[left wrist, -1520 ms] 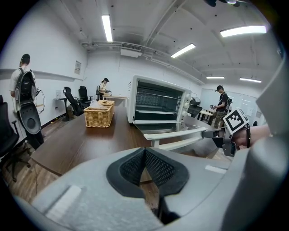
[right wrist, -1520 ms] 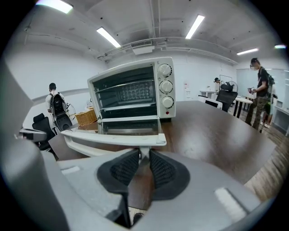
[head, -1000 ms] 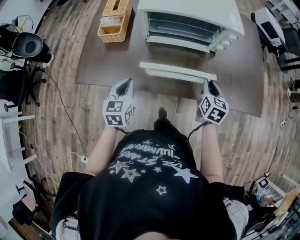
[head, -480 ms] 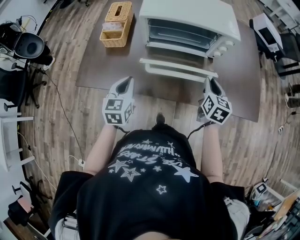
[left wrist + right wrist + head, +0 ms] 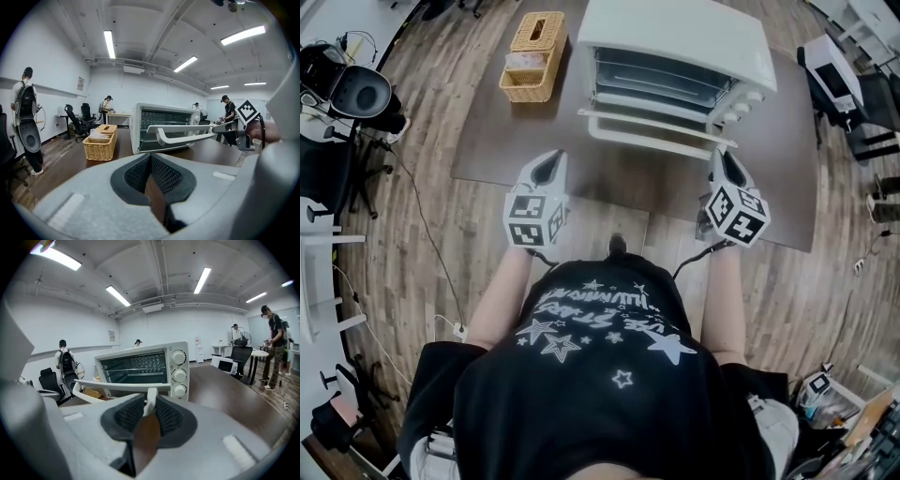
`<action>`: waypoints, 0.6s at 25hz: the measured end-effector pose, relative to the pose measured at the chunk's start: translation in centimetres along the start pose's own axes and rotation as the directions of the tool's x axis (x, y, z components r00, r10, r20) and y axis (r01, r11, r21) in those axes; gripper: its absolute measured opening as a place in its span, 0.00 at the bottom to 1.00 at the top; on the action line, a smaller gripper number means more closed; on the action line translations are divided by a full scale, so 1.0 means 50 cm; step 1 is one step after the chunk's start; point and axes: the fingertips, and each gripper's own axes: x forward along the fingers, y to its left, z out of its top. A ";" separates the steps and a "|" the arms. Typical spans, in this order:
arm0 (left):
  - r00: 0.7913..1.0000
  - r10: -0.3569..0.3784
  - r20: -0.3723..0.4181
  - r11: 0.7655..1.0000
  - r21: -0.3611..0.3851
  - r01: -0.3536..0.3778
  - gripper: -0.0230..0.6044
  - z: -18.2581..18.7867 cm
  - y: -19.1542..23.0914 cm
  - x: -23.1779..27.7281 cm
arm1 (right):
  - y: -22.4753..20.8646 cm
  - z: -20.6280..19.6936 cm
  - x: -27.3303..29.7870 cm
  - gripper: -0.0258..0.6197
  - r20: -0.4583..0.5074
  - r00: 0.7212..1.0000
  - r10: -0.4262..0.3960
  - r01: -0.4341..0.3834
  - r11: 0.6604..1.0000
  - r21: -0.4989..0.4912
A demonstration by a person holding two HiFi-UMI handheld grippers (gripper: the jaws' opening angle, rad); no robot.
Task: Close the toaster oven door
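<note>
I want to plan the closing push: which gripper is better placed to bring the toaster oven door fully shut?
The right. The right gripper is clamped on the right end of the door handle; the left gripper holds nothing and is apart from the toaster oven.

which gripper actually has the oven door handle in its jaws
The right gripper: its jaws clamp the right end of the white door handle. The left gripper is shut on nothing, clear of it.
</note>
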 end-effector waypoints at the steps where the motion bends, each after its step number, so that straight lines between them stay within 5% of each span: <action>1: 1.000 0.002 0.003 1.000 -0.002 -0.002 0.05 0.004 0.001 0.002 | 0.001 0.005 0.002 0.17 -0.001 1.000 0.002 -0.002 1.000 -0.004; 15: 1.000 0.009 0.028 1.000 -0.004 -0.009 0.05 0.040 0.003 0.039 | 0.007 0.069 0.025 0.17 0.045 0.998 0.044 -0.045 0.999 0.012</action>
